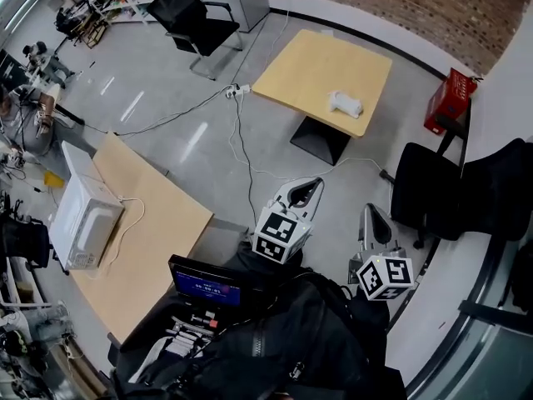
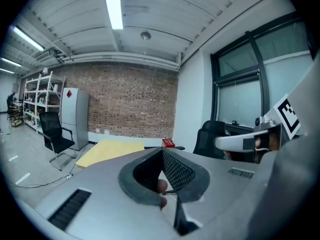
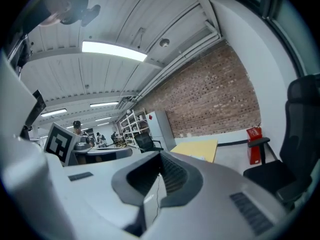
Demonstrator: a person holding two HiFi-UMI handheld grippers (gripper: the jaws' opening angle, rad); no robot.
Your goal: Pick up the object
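White object (image 1: pixel 346 103) and grippers are well apart, so the pickup looks not yet begun. Nearest the person, the left gripper (image 1: pixel 304 192) and the right gripper (image 1: pixel 372 219) sit side by side in front of the body. Both point forward into the room, which reads as a carrying posture and not a reach.

The left gripper's fingers (image 2: pixel 179 172) are pressed together with nothing gripped. The right gripper's fingers (image 3: pixel 172 176) likewise meet along their length and are empty. Closed fingers suit walking, but they would have to spread before any grasp.

To the person's left stands a near counter (image 1: pixel 166 223) with a microwave (image 1: pixel 83 219) on it, its cord trailing over the top. Beyond the grippers a cable (image 1: pixel 241 140) runs across the floor (image 1: pixel 166 98), probably across the walking path.

Farther on is the far counter (image 1: pixel 316 65). The white object lies on its side near the right-hand edge, alone on the top, so it looks easy to approach from the open floor. A black chair (image 1: pixel 420 186) and a red box (image 1: pixel 450 100) stand to the right, by the wall.
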